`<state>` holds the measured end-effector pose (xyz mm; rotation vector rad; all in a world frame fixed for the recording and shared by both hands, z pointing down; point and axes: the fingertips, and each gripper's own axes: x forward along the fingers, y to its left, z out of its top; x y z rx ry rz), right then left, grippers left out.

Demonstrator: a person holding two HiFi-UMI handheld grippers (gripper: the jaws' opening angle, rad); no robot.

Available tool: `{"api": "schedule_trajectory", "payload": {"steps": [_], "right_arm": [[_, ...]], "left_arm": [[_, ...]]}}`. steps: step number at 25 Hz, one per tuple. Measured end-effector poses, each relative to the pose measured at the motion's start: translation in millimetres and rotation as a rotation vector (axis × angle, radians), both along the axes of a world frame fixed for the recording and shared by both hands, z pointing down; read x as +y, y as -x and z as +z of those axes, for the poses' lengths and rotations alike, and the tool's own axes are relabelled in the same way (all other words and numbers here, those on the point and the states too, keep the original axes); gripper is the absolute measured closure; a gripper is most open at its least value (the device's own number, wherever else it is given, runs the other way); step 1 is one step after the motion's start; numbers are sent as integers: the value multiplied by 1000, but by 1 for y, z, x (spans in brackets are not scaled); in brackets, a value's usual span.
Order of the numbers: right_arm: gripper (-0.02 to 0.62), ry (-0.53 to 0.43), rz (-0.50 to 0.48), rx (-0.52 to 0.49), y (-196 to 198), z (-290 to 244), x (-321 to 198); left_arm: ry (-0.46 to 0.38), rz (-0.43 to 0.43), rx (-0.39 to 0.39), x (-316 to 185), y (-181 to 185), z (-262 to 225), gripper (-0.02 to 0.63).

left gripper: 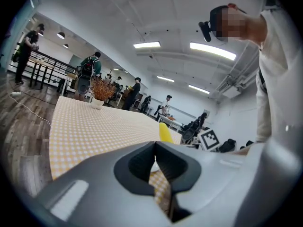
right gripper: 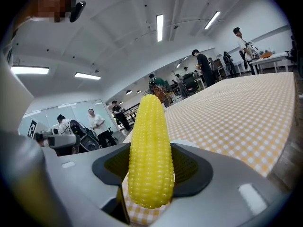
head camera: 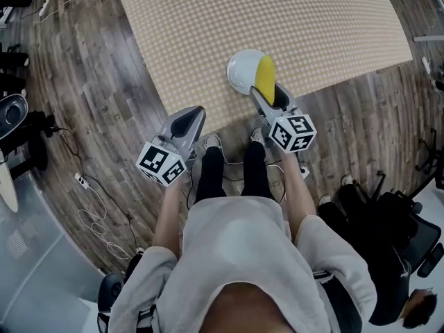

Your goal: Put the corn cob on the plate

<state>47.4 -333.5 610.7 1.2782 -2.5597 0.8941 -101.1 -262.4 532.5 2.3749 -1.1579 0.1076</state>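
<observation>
**Corn held over the plate, not yet let go**

The left tool point(head camera: 189, 118) sits at the near edge of the worktop point(head camera: 312, 19), clear of the plate. Its jaws are clenched tip to tip with nothing between them. It seems to have no job in this step and simply waits out of the way.

Right of it, the white plate point(head camera: 239, 69) rests on the checked cloth close to the near edge, within easy reach.

The corn cob point(head camera: 264, 78) lies across the right part of the plate as the head view shows it. Whether it already touches the plate or hangs just above it cannot be told.

The right tool point(head camera: 270, 100) is grasping the cob, its pads pressed on either flank of the blunt end. Gripping the end leaves most of the cob free to be laid on the plate.

The cob's long axis runs in line with the right tool. The tapered tip points away from the person, toward the far side of the worktop, and the blunt end sits nearest the person. Placement looks nearly finished, with only the release left.
</observation>
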Motion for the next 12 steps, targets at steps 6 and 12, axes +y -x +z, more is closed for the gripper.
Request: {"api": "schedule_trajectory", "payload": {"steps": [6,12], "right_arm": [[344,-2,-11,58,7,18,-36],[344,5,-51,192,11,40,-44]], "left_arm": [[14,-22,-7,3,11,1,598],[22,-32,-1,5,16,4,598]]}}
